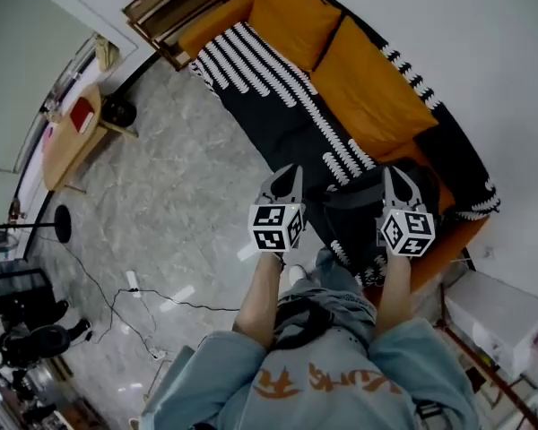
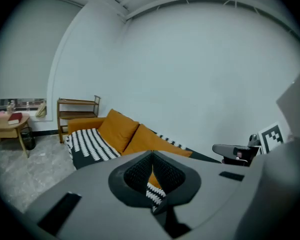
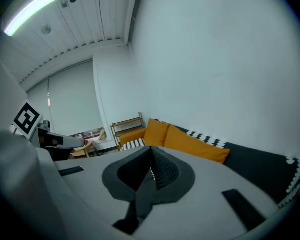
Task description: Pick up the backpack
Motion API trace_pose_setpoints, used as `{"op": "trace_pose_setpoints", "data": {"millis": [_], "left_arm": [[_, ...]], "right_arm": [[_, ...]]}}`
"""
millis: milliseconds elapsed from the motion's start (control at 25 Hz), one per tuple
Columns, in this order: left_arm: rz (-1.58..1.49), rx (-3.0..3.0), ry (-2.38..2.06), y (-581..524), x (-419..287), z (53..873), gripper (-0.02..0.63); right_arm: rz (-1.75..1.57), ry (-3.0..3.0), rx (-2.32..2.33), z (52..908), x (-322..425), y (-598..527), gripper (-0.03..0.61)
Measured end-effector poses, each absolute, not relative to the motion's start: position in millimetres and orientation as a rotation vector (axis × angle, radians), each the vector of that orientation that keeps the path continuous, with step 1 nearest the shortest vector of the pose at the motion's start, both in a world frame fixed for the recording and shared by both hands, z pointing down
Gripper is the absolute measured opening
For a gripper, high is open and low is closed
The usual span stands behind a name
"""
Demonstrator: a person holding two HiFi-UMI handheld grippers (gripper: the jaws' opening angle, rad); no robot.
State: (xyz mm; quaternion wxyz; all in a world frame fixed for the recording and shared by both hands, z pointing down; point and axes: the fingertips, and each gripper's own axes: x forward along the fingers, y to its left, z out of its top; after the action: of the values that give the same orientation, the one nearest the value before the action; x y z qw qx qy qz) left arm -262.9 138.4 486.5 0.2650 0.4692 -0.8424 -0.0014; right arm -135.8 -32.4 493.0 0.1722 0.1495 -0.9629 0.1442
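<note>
A dark grey backpack [image 1: 354,211] rests at the near end of an orange sofa [image 1: 368,88], on a black-and-white striped throw [image 1: 278,106]. My left gripper [image 1: 287,176] hovers just left of the backpack, over the throw's edge, jaws shut and empty. At the backpack's right side, my right gripper [image 1: 396,177] is likewise shut and empty. In the left gripper view the closed left gripper [image 2: 152,156] points at the sofa cushions [image 2: 122,131]. In the right gripper view the closed right gripper [image 3: 151,151] faces the sofa [image 3: 190,141] along the wall. Neither gripper view shows the backpack.
A wooden shelf [image 1: 175,7] stands at the sofa's far end. A small wooden table [image 1: 72,133] with a red book is at the left. Cables [image 1: 134,298] trail over the marble floor. A white box [image 1: 498,316] sits at the right, dark equipment [image 1: 22,339] at lower left.
</note>
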Motion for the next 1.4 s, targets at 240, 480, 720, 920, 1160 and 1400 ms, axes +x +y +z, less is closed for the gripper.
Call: {"op": "trace_pose_setpoints", "data": {"millis": [240, 480, 720, 920, 1160, 1400], "left_arm": [[0.067, 1.555, -2.135, 13, -220, 471, 0.021], [0.153, 1.755, -1.979, -62, -173, 465, 0.021], [0.208, 1.886, -1.712, -107, -130, 512, 0.021], [0.252, 1.95, -1.523, -139, -110, 555, 0.021], [0.302, 2.014, -1.374, -158, -93, 576, 0.021], [0.382, 2.075, -1.252, -160, -70, 591, 0.02]], "right_arm": [[0.417, -2.719, 0.725, 478, -68, -124, -0.003], [0.515, -2.705, 1.0, 469, 6, -173, -0.003], [0.605, -2.551, 1.218, 513, 57, -183, -0.003], [0.656, -2.405, 1.36, 547, 79, -175, -0.003], [0.684, -2.317, 1.502, 554, 83, -168, -0.003], [0.742, -2.262, 1.56, 572, 93, -154, -0.003]]}}
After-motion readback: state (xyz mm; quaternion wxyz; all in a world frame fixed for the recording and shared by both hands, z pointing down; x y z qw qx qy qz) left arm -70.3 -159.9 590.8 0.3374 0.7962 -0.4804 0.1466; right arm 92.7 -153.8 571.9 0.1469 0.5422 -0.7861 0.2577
